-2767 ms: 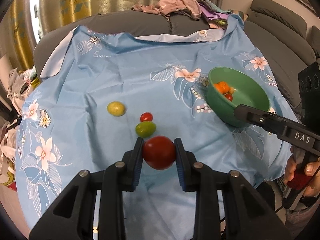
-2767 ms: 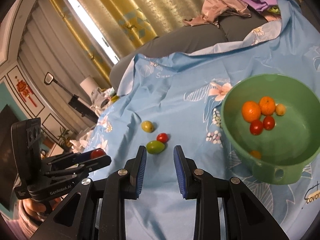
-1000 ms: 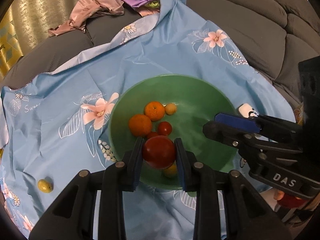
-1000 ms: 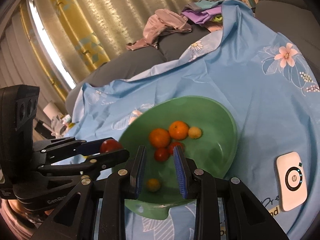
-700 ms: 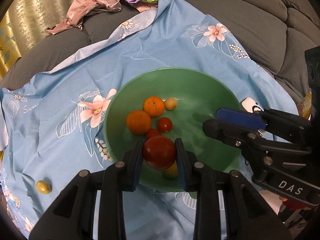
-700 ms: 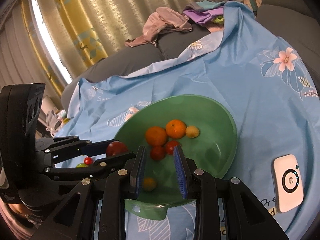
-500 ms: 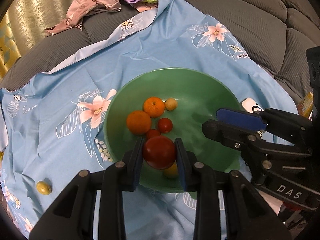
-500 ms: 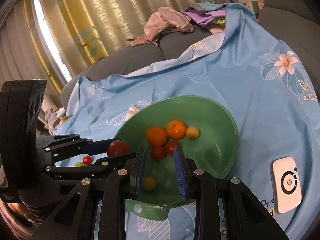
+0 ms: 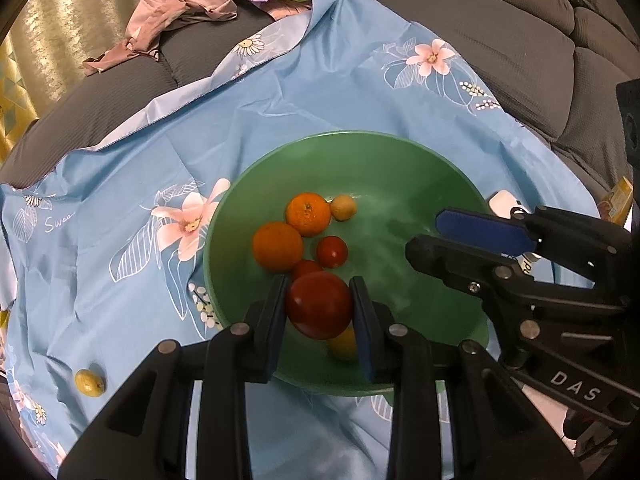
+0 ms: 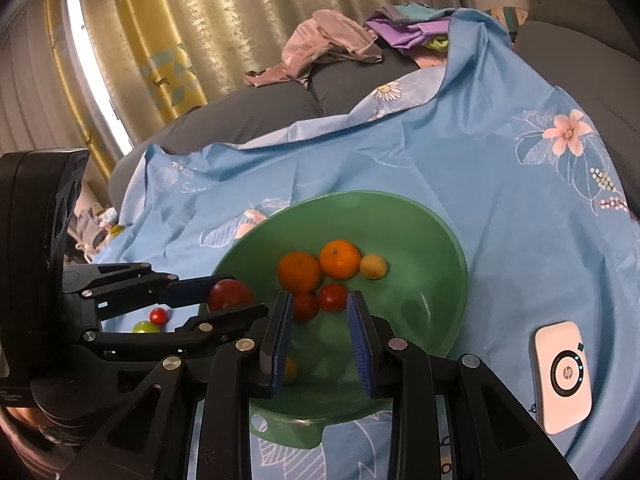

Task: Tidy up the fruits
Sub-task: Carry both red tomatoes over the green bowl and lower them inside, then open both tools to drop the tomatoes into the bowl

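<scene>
My left gripper (image 9: 320, 306) is shut on a large red tomato (image 9: 319, 305) and holds it above the near side of the green bowl (image 9: 400, 160). The tomato also shows in the right wrist view (image 10: 228, 294) over the bowl's left rim (image 10: 460, 256). In the bowl lie two oranges (image 9: 308, 214), two small red tomatoes (image 9: 332, 251) and two small yellow fruits (image 9: 343, 207). My right gripper (image 10: 320, 320) is open and empty, just above the bowl's near edge. A yellow fruit (image 9: 90, 382), a small red tomato (image 10: 158, 315) and a green fruit (image 10: 145, 327) lie on the cloth left of the bowl.
A blue flowered cloth (image 9: 120, 160) covers the surface and drapes onto a grey sofa (image 9: 500, 20). Clothes (image 9: 172, 4) are piled at the back. A white device (image 10: 562, 374) lies on the cloth right of the bowl. Gold curtains (image 10: 160, 32) hang behind.
My left gripper carried the large red tomato from the cloth to above the bowl and now holds nearly still. My right gripper shifted slightly, staying open by the bowl.
</scene>
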Demonstrator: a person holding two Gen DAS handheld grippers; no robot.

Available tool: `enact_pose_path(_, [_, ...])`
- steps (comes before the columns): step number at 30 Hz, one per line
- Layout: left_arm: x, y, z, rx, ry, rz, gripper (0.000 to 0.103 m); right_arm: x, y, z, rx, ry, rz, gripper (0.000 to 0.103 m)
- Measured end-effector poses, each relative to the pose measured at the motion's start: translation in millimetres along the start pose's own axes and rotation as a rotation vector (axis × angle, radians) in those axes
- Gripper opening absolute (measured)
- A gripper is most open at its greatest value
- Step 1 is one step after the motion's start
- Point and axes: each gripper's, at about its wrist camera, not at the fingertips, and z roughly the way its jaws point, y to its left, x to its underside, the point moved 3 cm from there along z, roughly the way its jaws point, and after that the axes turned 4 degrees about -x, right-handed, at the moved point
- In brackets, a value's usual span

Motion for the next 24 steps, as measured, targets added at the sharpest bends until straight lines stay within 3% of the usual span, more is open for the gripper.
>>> enact_pose_path(24, [-1.7,-3.0,15.7,-0.007,0.052,0.043,0.032,-5.0,-0.7,10.9,0.041,0.048,-0.048,0.032])
